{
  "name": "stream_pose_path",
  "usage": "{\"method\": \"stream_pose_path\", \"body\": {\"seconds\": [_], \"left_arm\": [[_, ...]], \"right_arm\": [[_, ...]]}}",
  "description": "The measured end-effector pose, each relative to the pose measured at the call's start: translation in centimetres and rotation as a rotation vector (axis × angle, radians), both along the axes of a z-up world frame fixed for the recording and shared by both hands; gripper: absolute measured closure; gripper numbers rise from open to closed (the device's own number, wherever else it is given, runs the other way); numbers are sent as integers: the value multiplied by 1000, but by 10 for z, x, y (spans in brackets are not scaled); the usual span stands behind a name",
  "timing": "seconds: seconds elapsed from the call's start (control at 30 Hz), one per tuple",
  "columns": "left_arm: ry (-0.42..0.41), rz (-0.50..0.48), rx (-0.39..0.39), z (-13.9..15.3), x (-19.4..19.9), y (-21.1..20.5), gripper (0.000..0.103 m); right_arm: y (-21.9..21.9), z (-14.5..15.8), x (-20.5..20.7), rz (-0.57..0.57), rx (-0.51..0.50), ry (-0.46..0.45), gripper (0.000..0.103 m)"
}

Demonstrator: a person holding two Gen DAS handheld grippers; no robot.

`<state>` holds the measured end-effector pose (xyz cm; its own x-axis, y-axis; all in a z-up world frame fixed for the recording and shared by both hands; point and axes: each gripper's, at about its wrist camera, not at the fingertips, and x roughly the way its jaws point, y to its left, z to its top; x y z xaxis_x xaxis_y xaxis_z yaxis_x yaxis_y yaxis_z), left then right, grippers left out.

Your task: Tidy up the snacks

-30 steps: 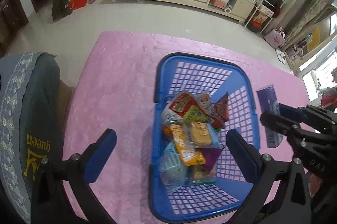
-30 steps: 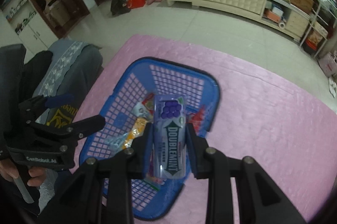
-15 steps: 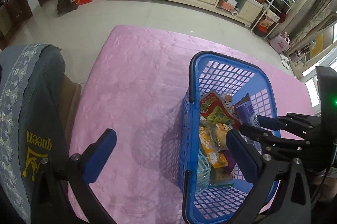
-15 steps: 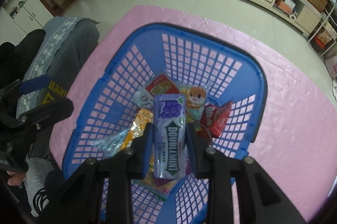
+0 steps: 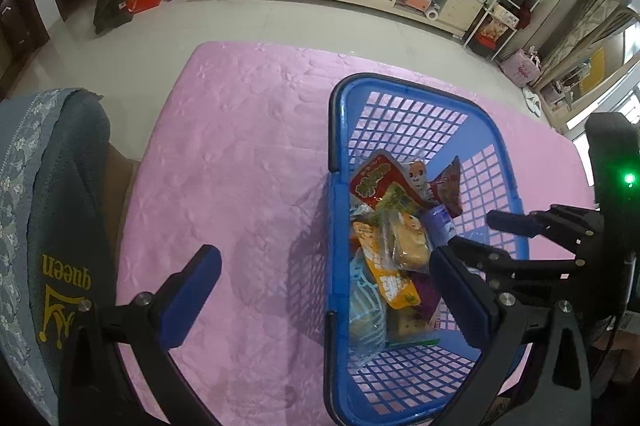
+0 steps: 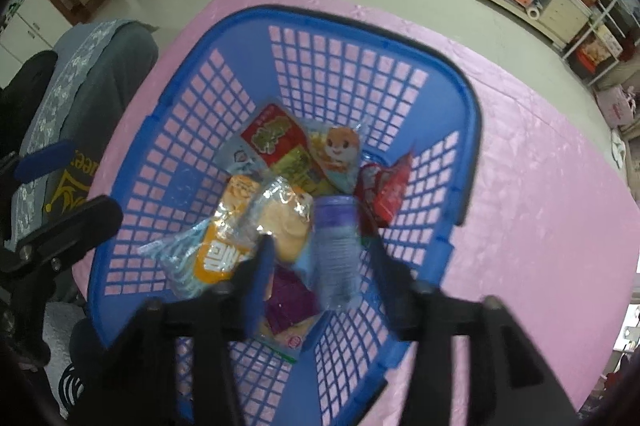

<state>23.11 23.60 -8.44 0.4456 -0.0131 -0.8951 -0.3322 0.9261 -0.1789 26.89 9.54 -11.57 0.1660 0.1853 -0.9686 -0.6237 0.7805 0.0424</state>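
While the right gripper's (image 6: 320, 258) jaws are opening around a blurred purple gum pack (image 6: 334, 246), the blue basket (image 6: 460, 129) on the pink tablecloth (image 5: 240, 145) holds mixed snack packets (image 6: 280, 141); the left gripper (image 5: 320, 290) hangs spread, empty.

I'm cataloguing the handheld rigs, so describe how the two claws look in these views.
Both are matte black frames built of linked bars joined with silver screws and rivets. The left claw has two long fingers faced with dark blue pads. The right claw shows the same black fingers and blue pads, blurred here. Its body carries a lit green indicator light. No cables or sleeves show.
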Motion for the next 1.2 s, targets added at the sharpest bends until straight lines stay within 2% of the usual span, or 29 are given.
{"method": "stream_pose_path", "body": {"seconds": [0.03, 0.1, 0.23, 0.4, 0.63, 0.9, 1.1, 1.2], "left_arm": [[-5, 1, 2, 2, -2, -1, 0], [-10, 4, -2, 2, -5, -3, 0], [-23, -3, -5, 5, -13, -8, 0], [-71, -10, 1, 11, -33, -23, 0], [-162, -18, 5, 12, -73, -62, 0], [-276, -49, 115, 17, -125, -130, 0], [-423, -39, 209, 48, -163, -174, 0], [-471, -38, 255, 62, -176, -192, 0]], "right_arm": [[-1, 3, -2, 0, 11, 0, 42], [-7, 11, -7, -10, 9, -31, 33], [-19, 25, -18, -20, 40, -59, 28], [-47, 36, -37, -61, 62, -140, 28], [-98, 35, -69, -121, 140, -173, 28], [-160, 40, -123, -192, 223, -311, 28], [-195, 65, -163, -214, 295, -434, 28], [-214, 80, -184, -243, 337, -490, 19]]}}
